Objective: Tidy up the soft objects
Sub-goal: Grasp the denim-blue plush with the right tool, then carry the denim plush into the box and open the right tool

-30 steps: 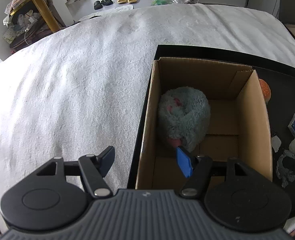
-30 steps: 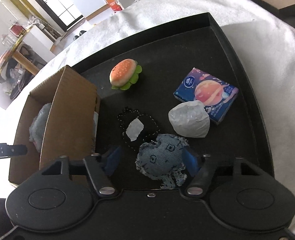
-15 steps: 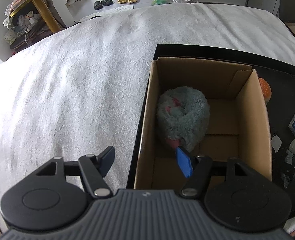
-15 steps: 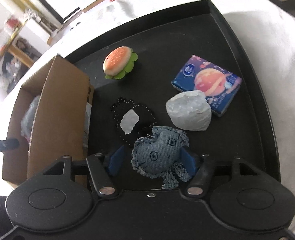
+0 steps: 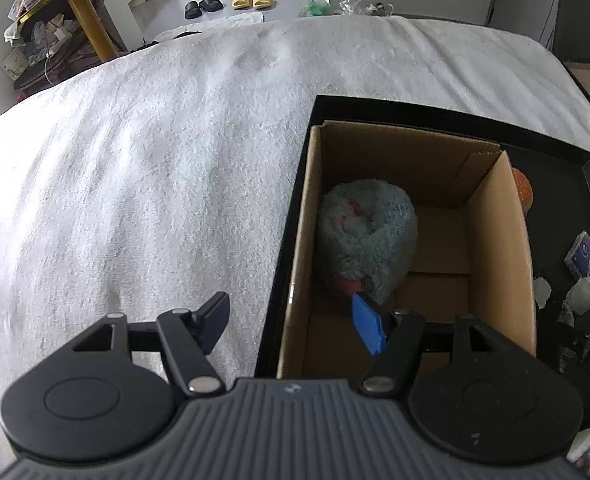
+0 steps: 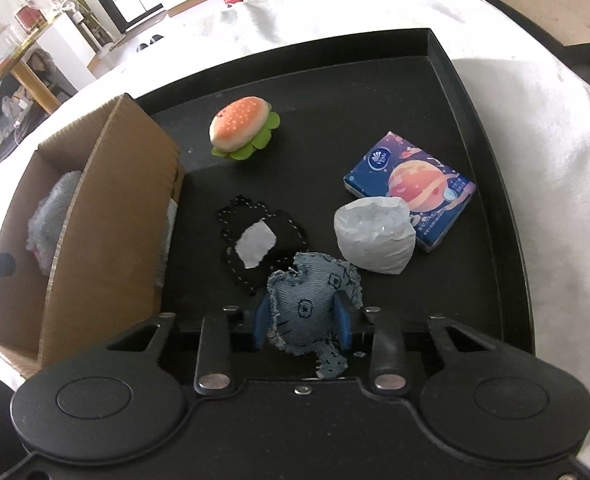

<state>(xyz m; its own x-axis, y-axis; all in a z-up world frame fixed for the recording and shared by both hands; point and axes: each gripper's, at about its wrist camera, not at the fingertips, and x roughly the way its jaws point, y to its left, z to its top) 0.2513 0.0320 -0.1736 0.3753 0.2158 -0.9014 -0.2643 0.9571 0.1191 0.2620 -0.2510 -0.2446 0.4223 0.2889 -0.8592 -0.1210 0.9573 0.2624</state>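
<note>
My right gripper [image 6: 302, 322] is shut on a blue denim stuffed heart [image 6: 309, 310] just above the black tray [image 6: 491, 184]. On the tray lie a black fabric heart with a white patch [image 6: 257, 240], a plush burger [image 6: 241, 126], a white crumpled bag [image 6: 375, 240] and a blue tissue pack [image 6: 411, 188]. A cardboard box [image 6: 111, 216] stands at the tray's left and holds a grey fluffy toy [image 5: 365, 236]. My left gripper [image 5: 291, 320] is open and empty, straddling the box's left wall [image 5: 297, 256].
The tray sits on a white towel-covered bed [image 5: 135, 168]. Beyond the bed are a wooden table [image 5: 83, 20], slippers [image 5: 227, 0] and a floor with bags. The tray's raised rim [image 6: 451, 92] bounds the right side.
My right gripper has closed from open onto the denim heart and lifted it slightly toward the camera. My left gripper has stayed in place.
</note>
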